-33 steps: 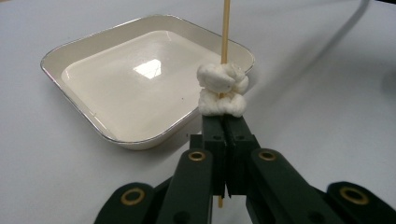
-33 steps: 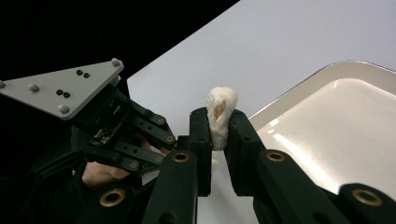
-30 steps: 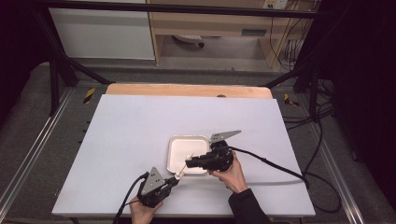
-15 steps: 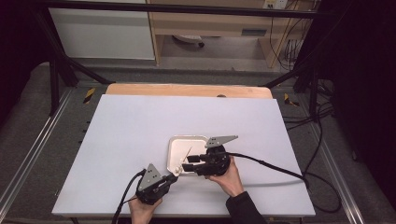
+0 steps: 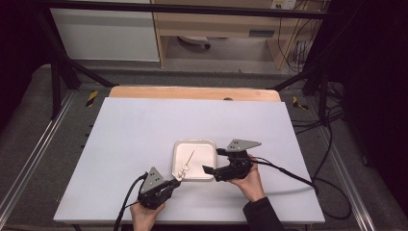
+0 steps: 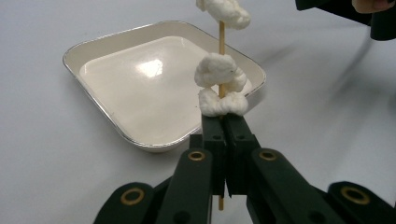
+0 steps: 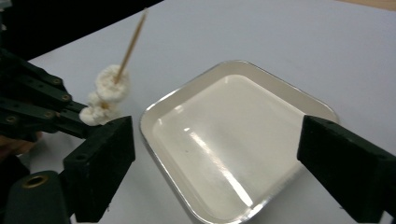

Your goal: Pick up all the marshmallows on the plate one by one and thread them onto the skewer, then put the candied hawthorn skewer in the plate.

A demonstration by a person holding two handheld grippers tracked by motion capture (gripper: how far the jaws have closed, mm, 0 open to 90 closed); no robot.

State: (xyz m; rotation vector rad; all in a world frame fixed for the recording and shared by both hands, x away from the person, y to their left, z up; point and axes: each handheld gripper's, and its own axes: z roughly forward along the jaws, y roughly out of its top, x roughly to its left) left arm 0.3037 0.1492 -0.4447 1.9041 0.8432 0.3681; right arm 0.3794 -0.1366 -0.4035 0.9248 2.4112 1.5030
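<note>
While the left claw pinches the skewer at its base, the stick with white puffs runs up and away over the tray. Just right of its tip, the right claw gapes wide and empty, the nearer free one.

a glossy white tray with metal-looking rim, a wooden skewer, matt white table.
</note>
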